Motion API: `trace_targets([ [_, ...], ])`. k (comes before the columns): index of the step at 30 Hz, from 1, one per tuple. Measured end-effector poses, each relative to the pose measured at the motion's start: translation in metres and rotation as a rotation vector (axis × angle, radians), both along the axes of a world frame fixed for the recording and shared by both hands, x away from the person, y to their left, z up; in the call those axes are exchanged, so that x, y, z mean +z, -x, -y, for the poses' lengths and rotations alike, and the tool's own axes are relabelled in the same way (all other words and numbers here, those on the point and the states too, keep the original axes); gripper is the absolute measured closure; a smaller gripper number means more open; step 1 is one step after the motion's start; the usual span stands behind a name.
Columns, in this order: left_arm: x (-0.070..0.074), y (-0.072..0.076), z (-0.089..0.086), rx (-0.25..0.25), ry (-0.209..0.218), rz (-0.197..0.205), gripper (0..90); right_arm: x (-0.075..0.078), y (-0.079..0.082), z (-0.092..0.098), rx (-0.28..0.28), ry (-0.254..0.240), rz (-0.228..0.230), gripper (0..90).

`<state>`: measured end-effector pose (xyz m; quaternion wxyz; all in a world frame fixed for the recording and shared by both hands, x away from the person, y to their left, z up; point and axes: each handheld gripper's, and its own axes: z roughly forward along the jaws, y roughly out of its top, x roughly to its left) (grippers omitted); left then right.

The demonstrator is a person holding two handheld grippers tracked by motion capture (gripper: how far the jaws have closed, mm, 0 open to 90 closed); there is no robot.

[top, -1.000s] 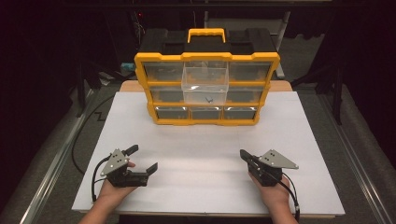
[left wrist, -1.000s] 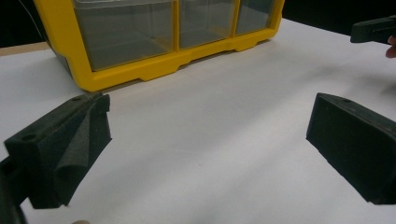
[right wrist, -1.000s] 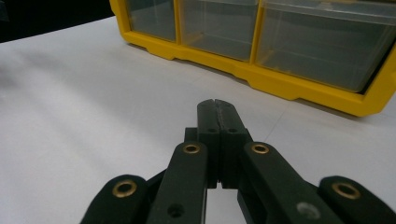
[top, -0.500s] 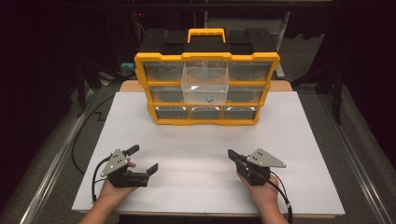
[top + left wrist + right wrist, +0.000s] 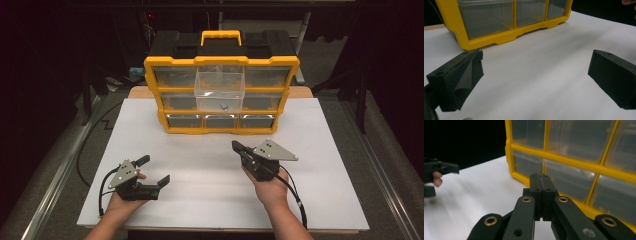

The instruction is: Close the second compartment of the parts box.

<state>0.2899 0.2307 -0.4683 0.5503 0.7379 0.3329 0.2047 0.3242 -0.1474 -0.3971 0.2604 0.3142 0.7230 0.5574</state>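
Both grippers are sitting in my hands above the white table top [image 5: 310, 200]. With my right hand I am holding the right gripper [image 5: 238, 146] pointed up the table toward the yellow organizer [image 5: 221, 129]; its jaws are pressing flat against each other with nothing between them, as the right gripper view shows along the two black blocks [image 5: 542, 185] meeting face to face. That gripper is hovering near the lower front of the cabinet, close to its bottom row of clear drawers [image 5: 220, 121], but it is not touching them.

With my left hand I am keeping the left gripper [image 5: 154, 170] low over the near left part of the table, well apart from the organizer. Its jaws are standing wide open and holding nothing; in the left gripper view I am seeing bare white surface between the two black pads [image 5: 461, 77].

One clear drawer [image 5: 220, 90] in the middle of the cabinet is sticking out toward me, past the yellow frame, with a small dark item [image 5: 223, 106] lying on its bottom; I cannot tell what that item is. A yellow carry handle [image 5: 221, 36] is sitting on the black top of the organizer. Cables are trailing from both grippers back toward my wrists.
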Motion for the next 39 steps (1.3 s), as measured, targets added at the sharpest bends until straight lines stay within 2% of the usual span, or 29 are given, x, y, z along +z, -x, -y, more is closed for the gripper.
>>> trace_targets([
  [9, 0.000, 0.000, 0.001, -0.010, -0.011, -0.002, 0.9, 0.044, -0.015, -0.023, 0.009, 0.013, 0.077, 90.0],
  [15, 0.000, 0.000, 0.001, -0.009, -0.008, 0.000, 0.9, 0.064, -0.025, -0.035, -0.004, 0.002, 0.104, 90.0],
  [22, 0.000, 0.000, 0.001, -0.010, -0.007, 0.001, 0.9, 0.089, -0.035, -0.042, -0.028, 0.011, 0.143, 90.0],
  [28, 0.000, 0.001, 0.001, -0.011, -0.006, 0.001, 0.9, 0.101, -0.038, -0.045, -0.032, 0.017, 0.163, 90.0],
  [39, 0.000, 0.000, 0.000, -0.009, -0.002, 0.002, 0.9, 0.105, -0.055, -0.045, -0.077, 0.022, 0.167, 90.0],
])
